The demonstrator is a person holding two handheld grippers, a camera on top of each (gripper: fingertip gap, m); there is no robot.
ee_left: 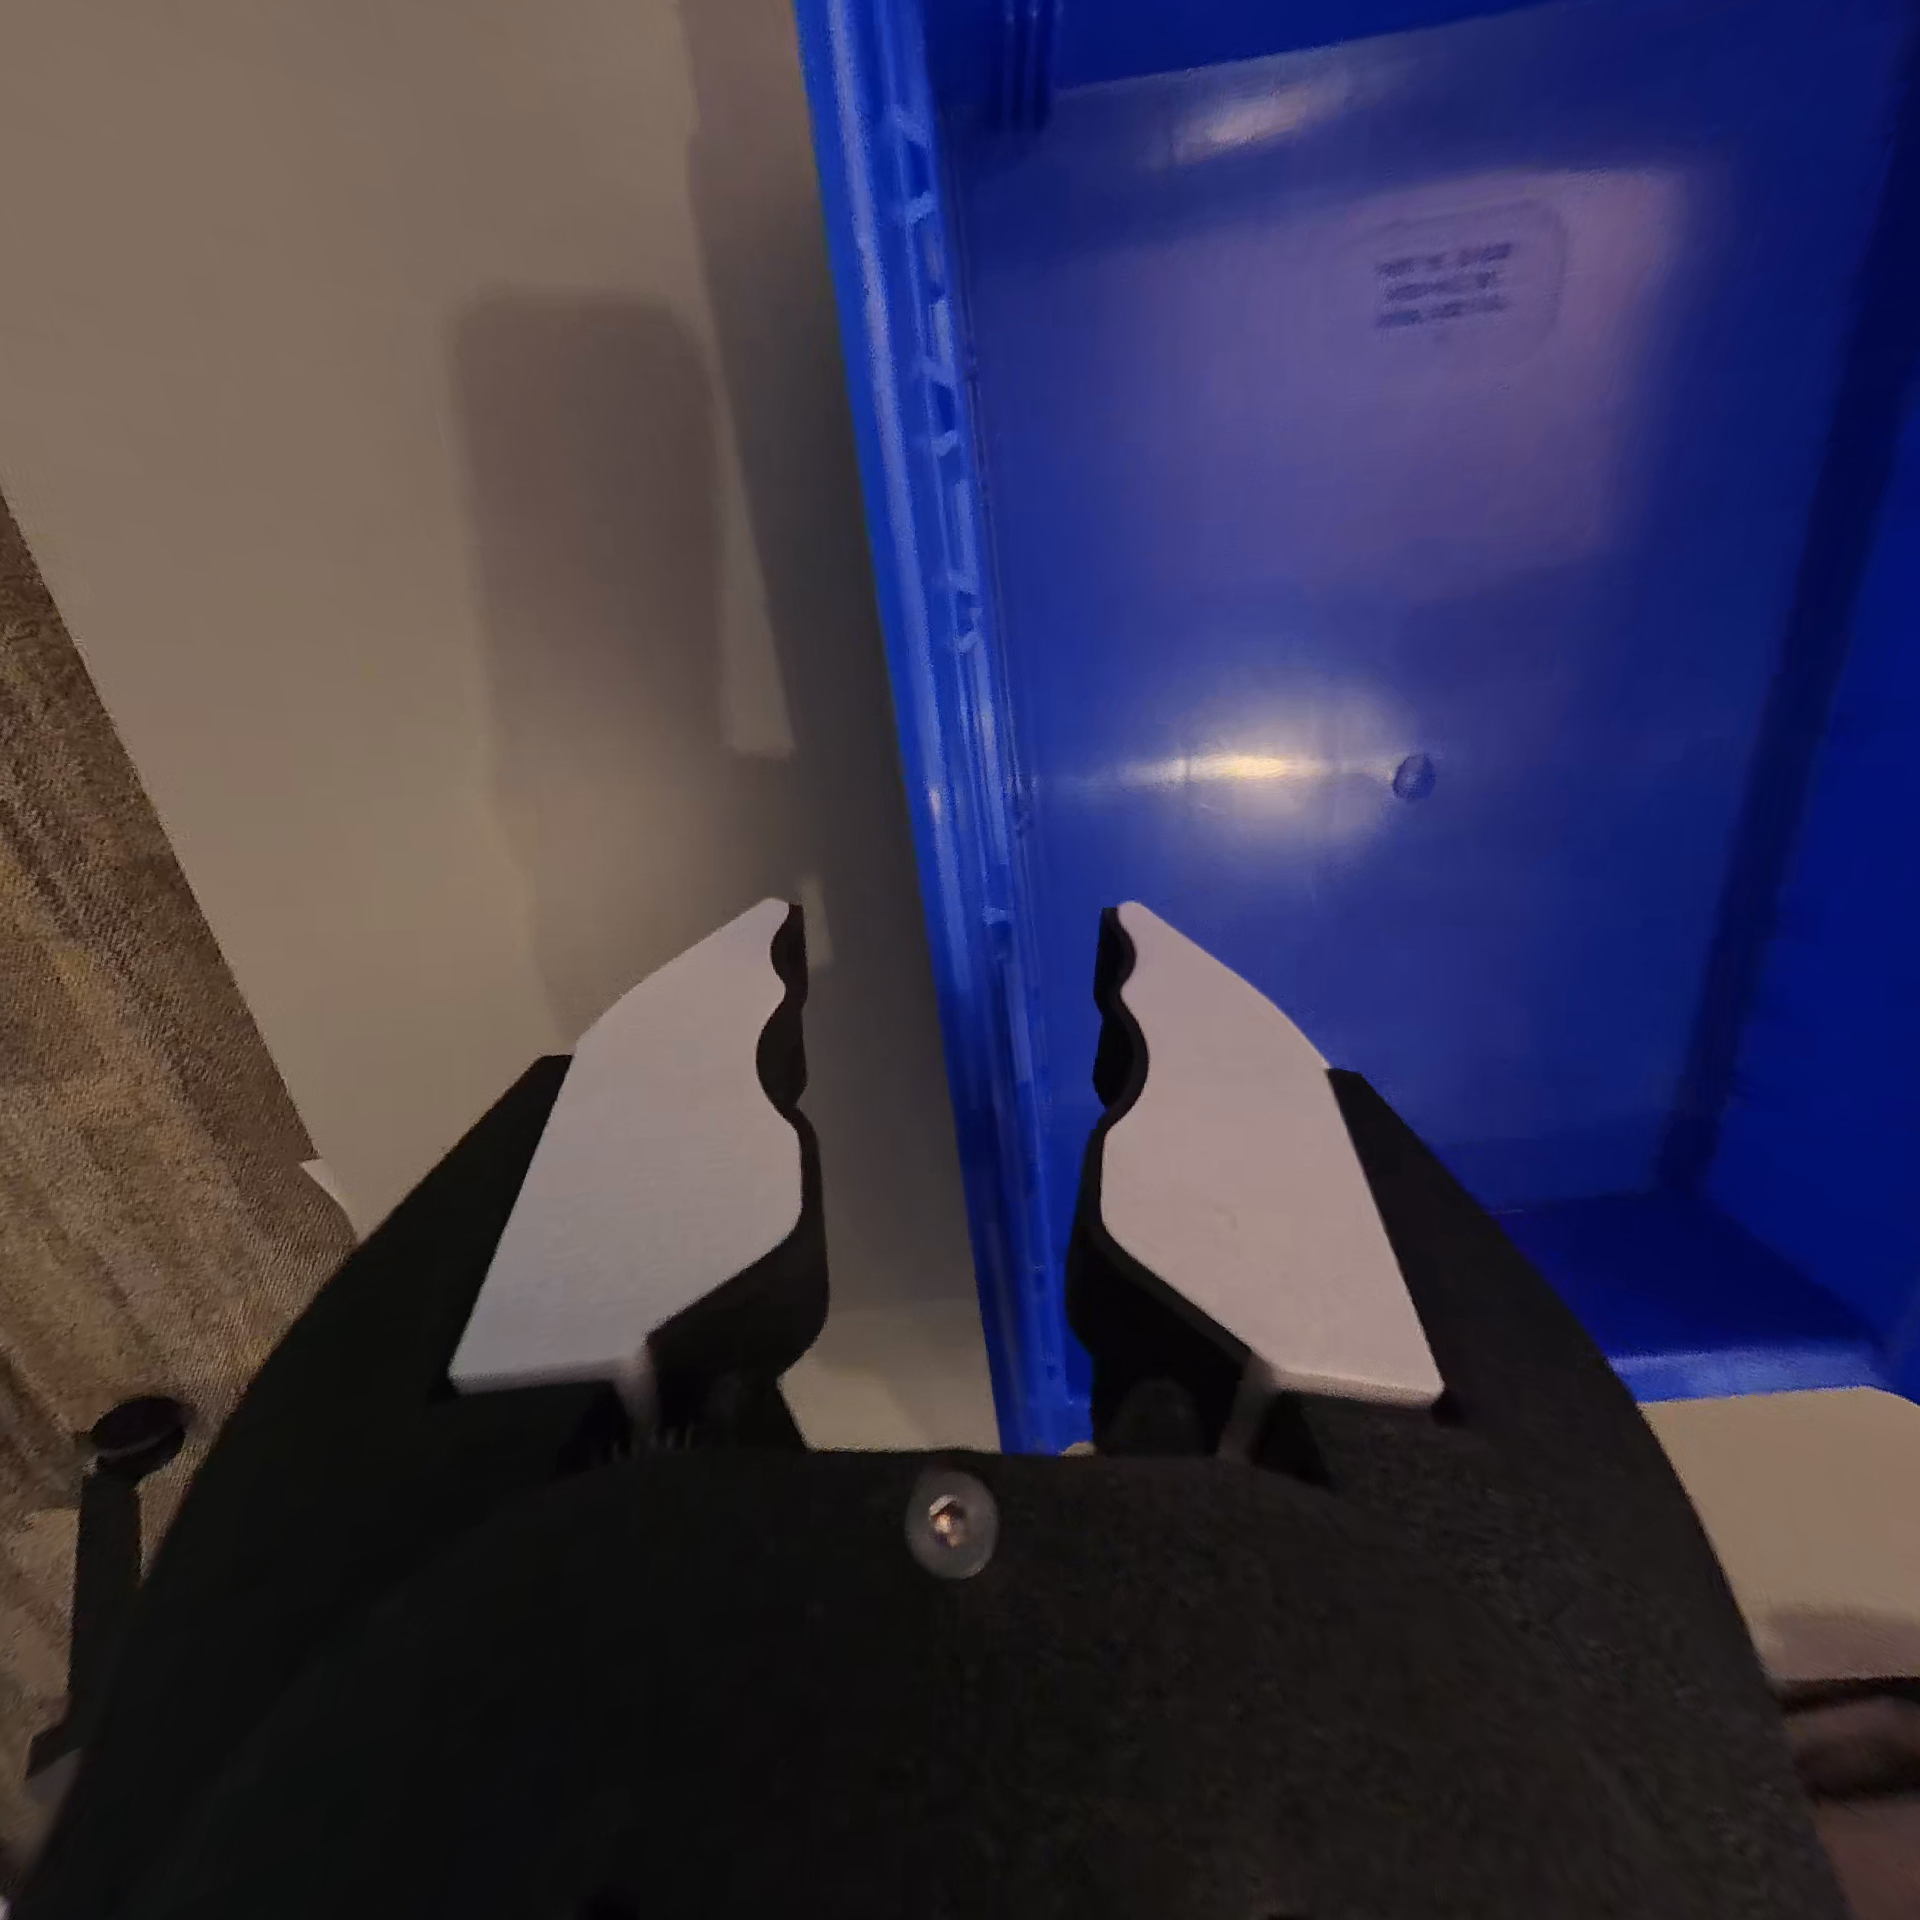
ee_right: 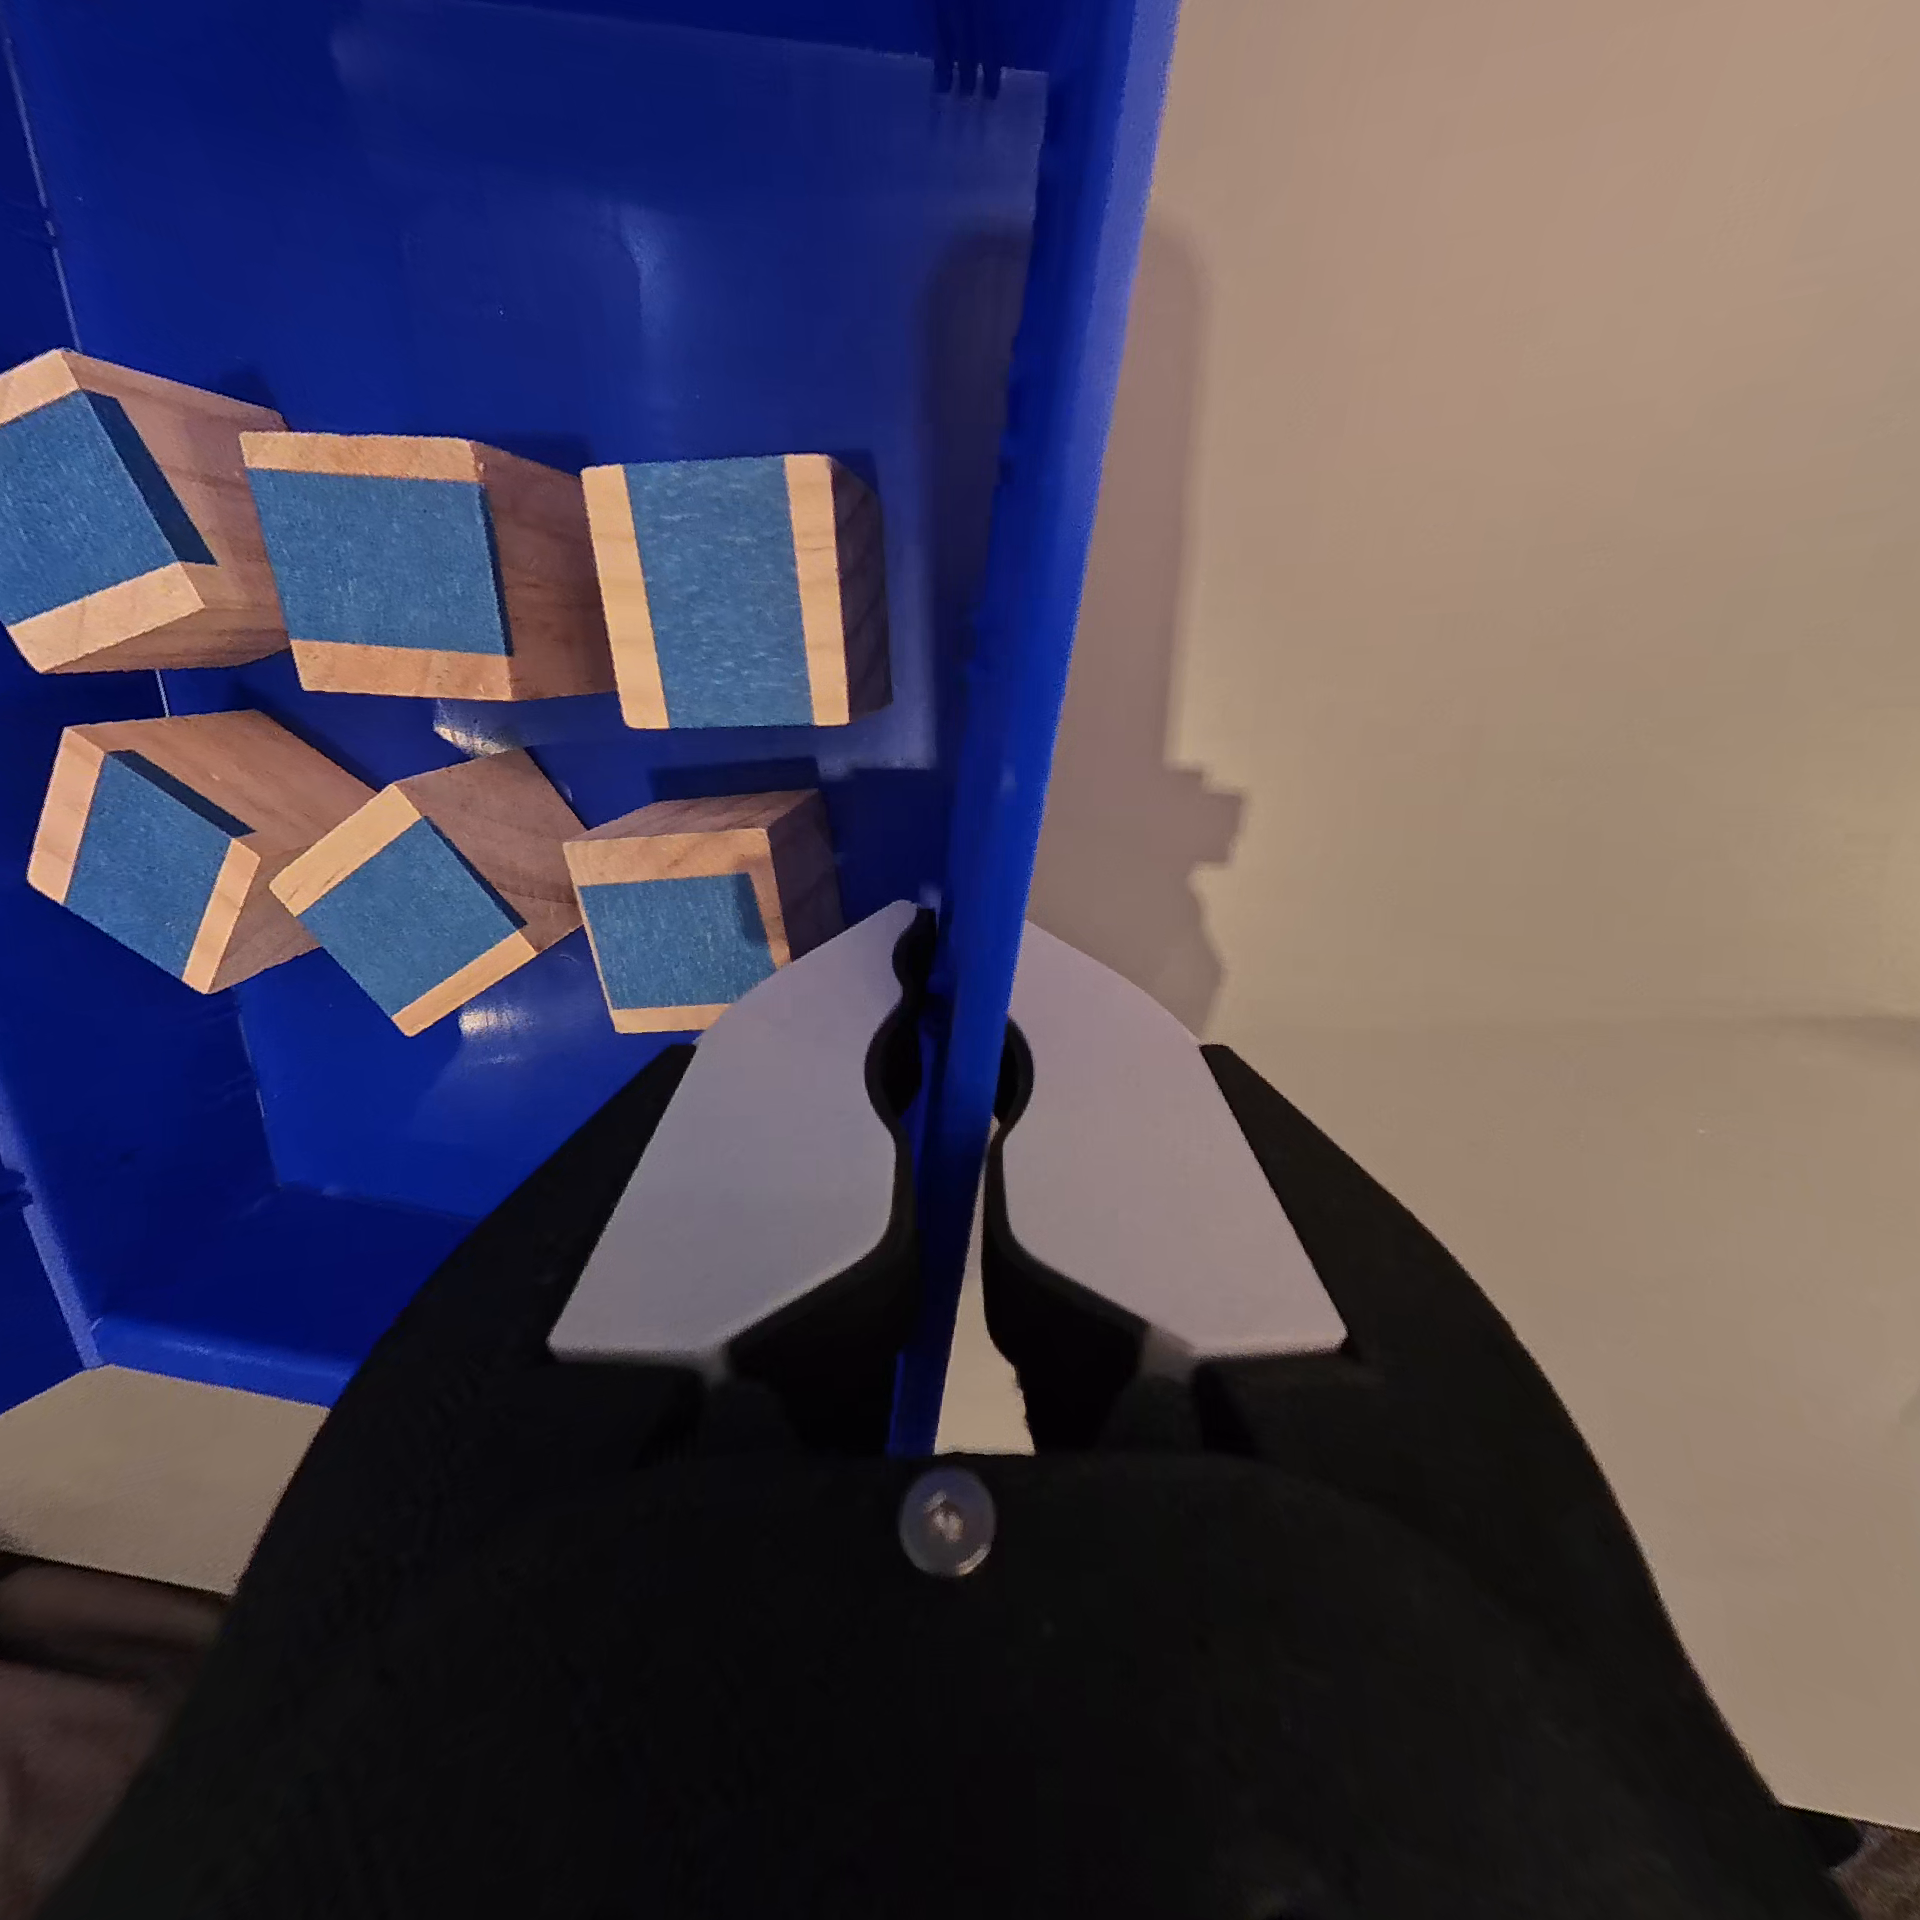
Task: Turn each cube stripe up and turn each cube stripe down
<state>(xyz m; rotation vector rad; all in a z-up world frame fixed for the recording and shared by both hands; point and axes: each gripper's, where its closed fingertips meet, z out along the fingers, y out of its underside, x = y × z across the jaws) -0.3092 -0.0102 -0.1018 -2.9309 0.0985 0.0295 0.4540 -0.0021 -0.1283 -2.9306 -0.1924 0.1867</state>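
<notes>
Several wooden cubes lie in a blue bin, each with a blue stripe on its upper face, such as one [ee_right: 727, 592] by the right wall and one [ee_right: 675, 935] beside my right fingers. My right gripper [ee_right: 961, 925] is shut on the bin's right wall [ee_right: 1070, 416]; both pads press on it. My left gripper [ee_left: 951, 914] is open and astride the bin's left wall [ee_left: 935, 520]. There is a gap between each pad and the wall. The left wrist view shows only bare bin floor [ee_left: 1351, 520], no cubes.
The bin stands on a white table [ee_right: 1558, 520], which also shows in the left wrist view [ee_left: 364, 416]. Brownish carpet [ee_left: 104, 935] lies past the table's left edge. Shadows of the grippers fall on the table beside both walls.
</notes>
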